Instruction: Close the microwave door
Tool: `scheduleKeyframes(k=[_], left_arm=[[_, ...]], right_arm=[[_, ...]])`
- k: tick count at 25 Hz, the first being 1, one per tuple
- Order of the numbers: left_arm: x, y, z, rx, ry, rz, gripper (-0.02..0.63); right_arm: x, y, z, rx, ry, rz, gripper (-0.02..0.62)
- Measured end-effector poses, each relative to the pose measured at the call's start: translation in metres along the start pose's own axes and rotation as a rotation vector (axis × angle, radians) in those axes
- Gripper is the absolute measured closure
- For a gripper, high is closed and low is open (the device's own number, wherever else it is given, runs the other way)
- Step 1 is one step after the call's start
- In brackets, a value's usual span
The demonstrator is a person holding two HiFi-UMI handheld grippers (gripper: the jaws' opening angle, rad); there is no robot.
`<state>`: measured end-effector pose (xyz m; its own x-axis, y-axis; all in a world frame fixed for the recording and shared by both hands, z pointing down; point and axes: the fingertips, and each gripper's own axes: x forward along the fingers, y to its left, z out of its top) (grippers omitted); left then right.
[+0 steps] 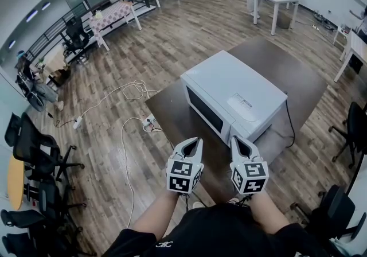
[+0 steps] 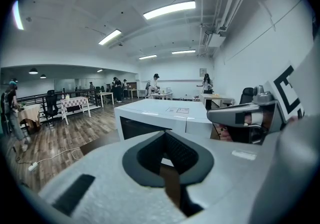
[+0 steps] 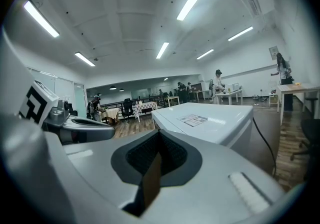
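Observation:
A white microwave (image 1: 232, 98) stands on a dark brown table (image 1: 298, 78), its dark-windowed door (image 1: 203, 113) lying flush with the front. The left gripper view shows the microwave (image 2: 160, 115) just ahead, and it sits ahead and to the right in the right gripper view (image 3: 210, 120). My left gripper (image 1: 196, 142) and right gripper (image 1: 236, 140) hover side by side before the microwave's front right corner, apart from it. Both are shut with nothing between the jaws. The same holds for my left gripper (image 2: 167, 155) and right gripper (image 3: 159, 153) in their own views.
A black cable (image 1: 289, 124) runs from the microwave across the table's right side. A power strip (image 1: 150, 122) with white cords lies on the wooden floor left of the table. Office chairs (image 1: 34, 147) stand at the left, another chair (image 1: 355, 129) at the right.

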<state>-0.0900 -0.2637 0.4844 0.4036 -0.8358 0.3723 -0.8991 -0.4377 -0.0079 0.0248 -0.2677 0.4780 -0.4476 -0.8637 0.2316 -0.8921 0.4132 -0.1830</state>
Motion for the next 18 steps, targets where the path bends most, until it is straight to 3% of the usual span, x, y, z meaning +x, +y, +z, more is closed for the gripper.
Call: scheduleKeyframes(k=[18], left_arm=[[0.007,-0.013,0.0,0.017,0.006,-0.01,0.594]], right_arm=[[0.0,-0.006,0.0,-0.032,0.009,0.009,0.588]])
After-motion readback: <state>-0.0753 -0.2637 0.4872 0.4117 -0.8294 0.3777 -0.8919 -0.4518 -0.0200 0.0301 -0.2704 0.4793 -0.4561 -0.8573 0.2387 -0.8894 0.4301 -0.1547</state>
